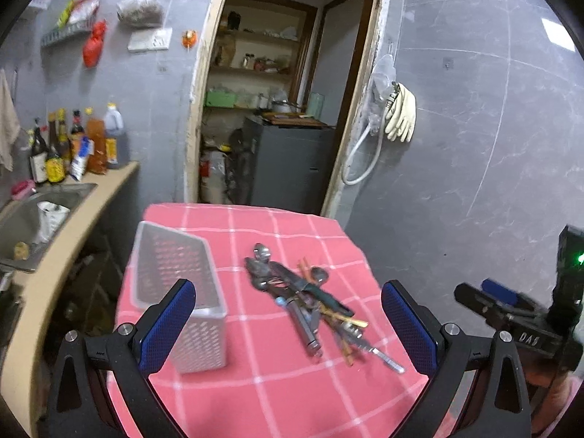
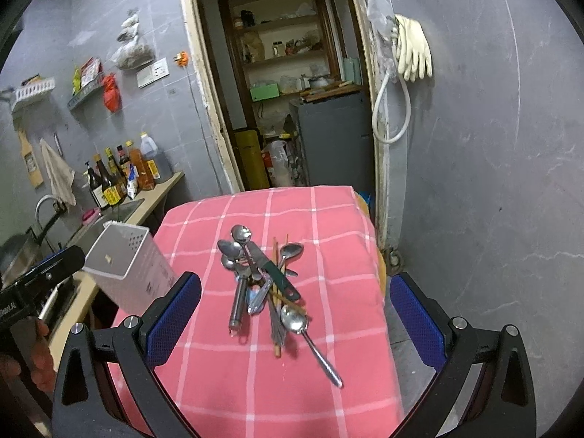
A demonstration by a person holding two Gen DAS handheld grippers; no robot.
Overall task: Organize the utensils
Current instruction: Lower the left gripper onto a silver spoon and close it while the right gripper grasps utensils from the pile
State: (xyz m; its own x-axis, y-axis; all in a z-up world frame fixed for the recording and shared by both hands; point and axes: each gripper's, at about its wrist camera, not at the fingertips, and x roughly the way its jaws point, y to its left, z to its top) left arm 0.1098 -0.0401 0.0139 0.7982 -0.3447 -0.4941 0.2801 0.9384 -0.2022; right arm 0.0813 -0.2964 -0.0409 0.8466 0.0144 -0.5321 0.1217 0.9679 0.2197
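A pile of utensils (image 1: 306,292) (image 2: 264,281) lies in the middle of the pink checked tablecloth (image 1: 255,394) (image 2: 255,383): spoons, a green-handled knife (image 2: 279,273), chopsticks and steel handles crossed over each other. A white perforated utensil holder (image 1: 179,295) (image 2: 127,266) stands at the table's left side. My left gripper (image 1: 288,328) is open, above the near table, nothing between its blue pads. My right gripper (image 2: 295,317) is open too, hovering before the pile. Each gripper shows at the edge of the other's view: right gripper (image 1: 511,310), left gripper (image 2: 33,284).
To the left runs a counter with a sink (image 1: 33,219) and several sauce bottles (image 1: 73,146). An open doorway (image 1: 277,102) to a pantry lies beyond the table. Rubber gloves (image 1: 401,113) and a hose hang on the grey wall at right.
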